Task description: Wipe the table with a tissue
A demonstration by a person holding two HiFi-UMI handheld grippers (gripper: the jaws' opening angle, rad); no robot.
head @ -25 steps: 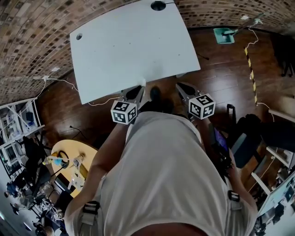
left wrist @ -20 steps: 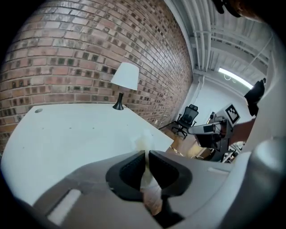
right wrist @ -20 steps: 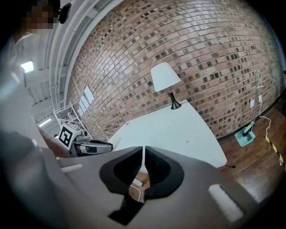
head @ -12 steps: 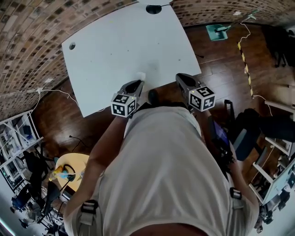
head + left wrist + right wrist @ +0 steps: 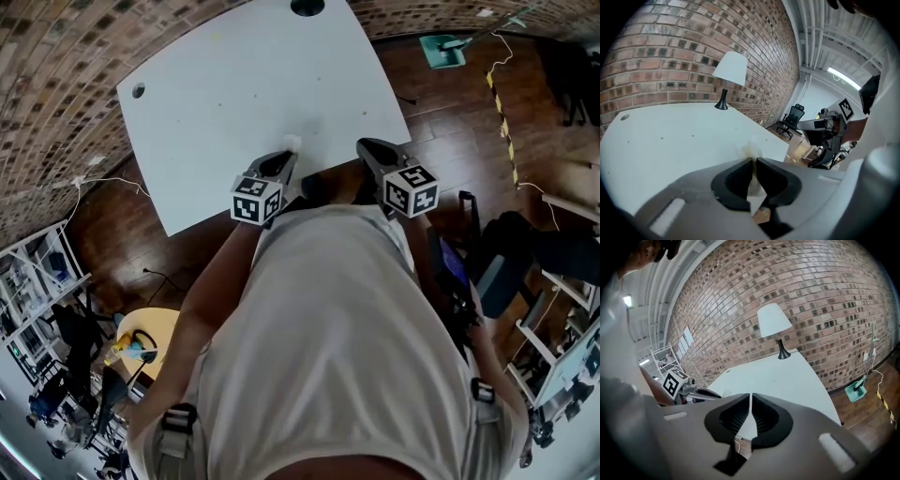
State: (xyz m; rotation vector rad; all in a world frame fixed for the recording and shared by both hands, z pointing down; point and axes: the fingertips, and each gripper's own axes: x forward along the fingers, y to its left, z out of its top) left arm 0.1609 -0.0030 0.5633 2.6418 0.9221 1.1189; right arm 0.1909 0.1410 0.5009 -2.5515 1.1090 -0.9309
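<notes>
Left jaws: your left gripper [image 5: 754, 161] has its jaws pressed together on the tissue [image 5: 751, 147], with only a small crumpled tuft poking out past the tips.
Right jaws: your right gripper [image 5: 750, 397] has its jaws closed to a thin slit with nothing between them. It hangs beside the left one, off the near edge.
Tissue: in the head view it sits at the tip of the left gripper, right at the near edge of the worktop [image 5: 244, 84]. I cannot tell whether it touches the surface yet.
Worktop: white and nearly bare, with a lamp [image 5: 730, 75] at the far end and a few small specks [image 5: 662, 138] scattered over the surface.
Step in hand: by my reading, you are bringing the tissue onto the surface to start a wiping stroke. Most of the top looks unwiped.
How to do it well: tilt the left gripper down so the tuft meets the surface, not the hard jaw tips. Press lightly and sweep in long, overlapping passes away from you.
Grip: so little tissue is exposed that it may slip or tear, so keep the squeeze firm.
Right gripper: keep it out of the wiping path.
</notes>
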